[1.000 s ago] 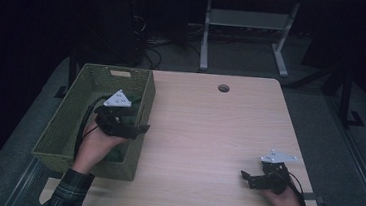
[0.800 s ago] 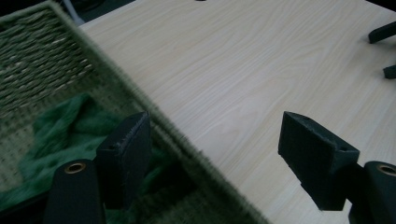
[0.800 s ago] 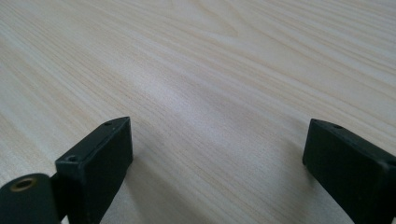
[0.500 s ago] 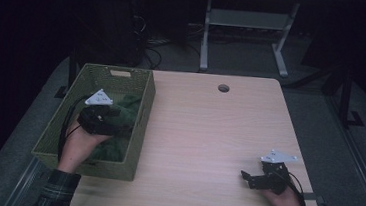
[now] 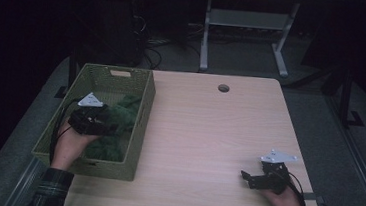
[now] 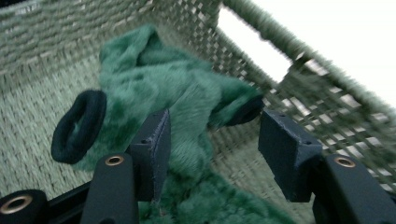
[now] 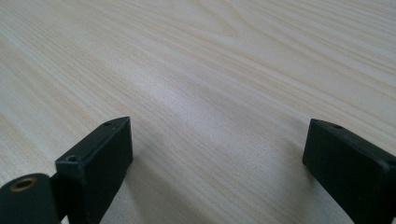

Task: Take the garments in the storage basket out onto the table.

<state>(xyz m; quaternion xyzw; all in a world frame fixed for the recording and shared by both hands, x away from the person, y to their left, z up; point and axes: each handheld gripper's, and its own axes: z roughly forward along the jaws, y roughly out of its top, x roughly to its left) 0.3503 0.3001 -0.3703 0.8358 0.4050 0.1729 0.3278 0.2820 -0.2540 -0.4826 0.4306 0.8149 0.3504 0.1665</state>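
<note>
Left tool (image 6: 212, 154): jaws apart and just been closing, inside the olive-green woven basket (image 5: 141, 129); a fold of the fluffy dark-green fleece cloth (image 6: 187, 93) lies between them, not yet pinched.
Cloth: heaped on the basket floor, directly ahead of and under the left tool.
Black elastic loop (image 6: 77, 126): beside the outer face of one jaw, lying on the fleece.
Right tool (image 5: 247, 177): jaws wide apart, resting low over the pale wooden counter (image 7: 210, 70) (nothing between them).
Risk: probably a shallow bite, so the fleece slips free on lifting; the nearby wicker wall could snag a jaw.
</note>
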